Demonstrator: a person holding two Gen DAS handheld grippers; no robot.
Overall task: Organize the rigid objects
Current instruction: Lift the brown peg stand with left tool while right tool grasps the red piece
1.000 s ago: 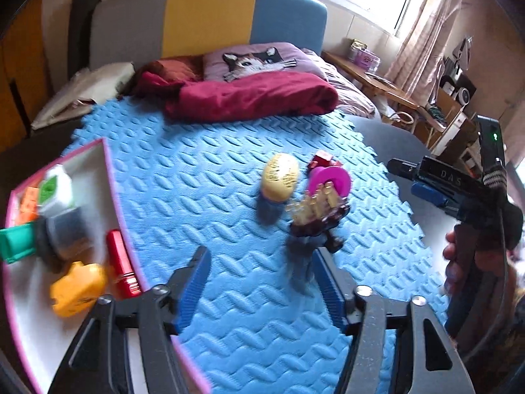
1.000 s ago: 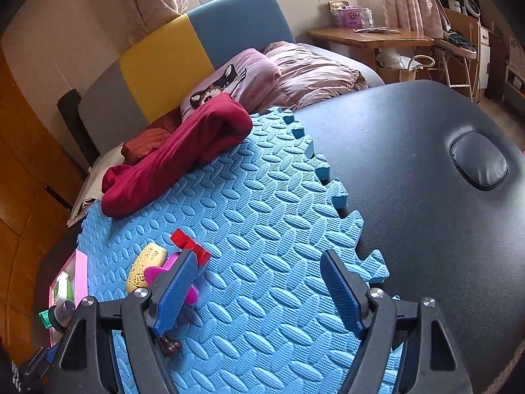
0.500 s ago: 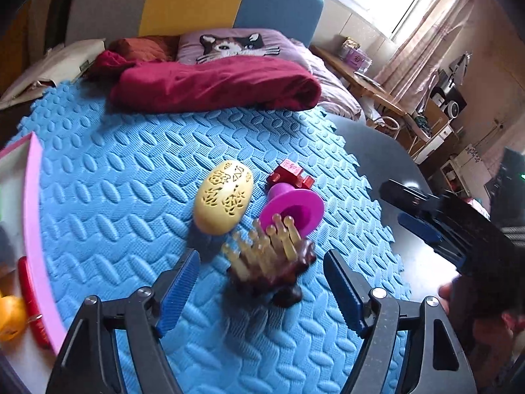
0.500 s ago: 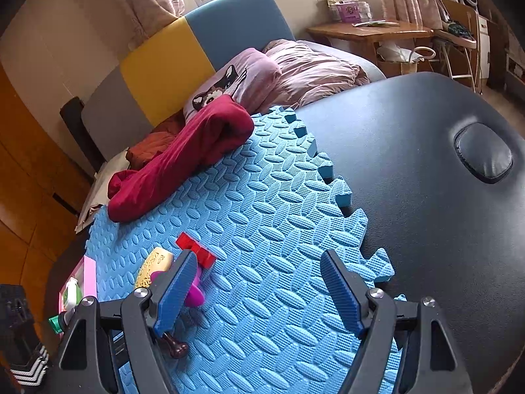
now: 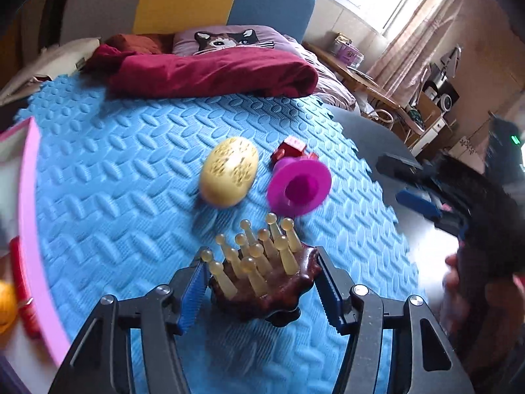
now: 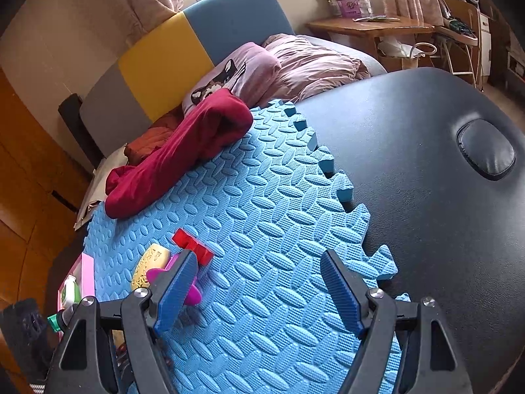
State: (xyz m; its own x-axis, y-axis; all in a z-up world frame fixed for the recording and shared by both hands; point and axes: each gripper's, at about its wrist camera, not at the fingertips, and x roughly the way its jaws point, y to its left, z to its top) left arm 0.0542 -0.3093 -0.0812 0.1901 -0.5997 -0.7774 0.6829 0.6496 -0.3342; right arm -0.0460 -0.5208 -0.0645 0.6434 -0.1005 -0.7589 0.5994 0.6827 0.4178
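Observation:
A dark brown massager with several amber pegs point(image 5: 262, 272) lies on the blue foam mat point(image 5: 115, 197). My left gripper point(image 5: 259, 272) has closed its blue pads against both sides of it. Beyond it lie a yellow oval brush point(image 5: 229, 175), a magenta cup-shaped piece point(image 5: 298, 187) and a red block point(image 5: 290, 149). My right gripper point(image 6: 259, 282) is open and empty above the mat's right part; the red block point(image 6: 192, 246), magenta piece point(image 6: 157, 272) and yellow brush point(image 6: 149, 264) show behind its left finger.
A pink-rimmed white tray point(image 5: 31, 216) at the left holds a red tube point(image 5: 21, 282) and an orange toy point(image 5: 5, 302). A crimson blanket point(image 5: 213, 69) lies at the mat's far edge. The black padded table point(image 6: 426, 170) extends to the right.
My left gripper has moved forward over the peg massager and its jaws have closed in onto its sides. The right gripper has barely moved.

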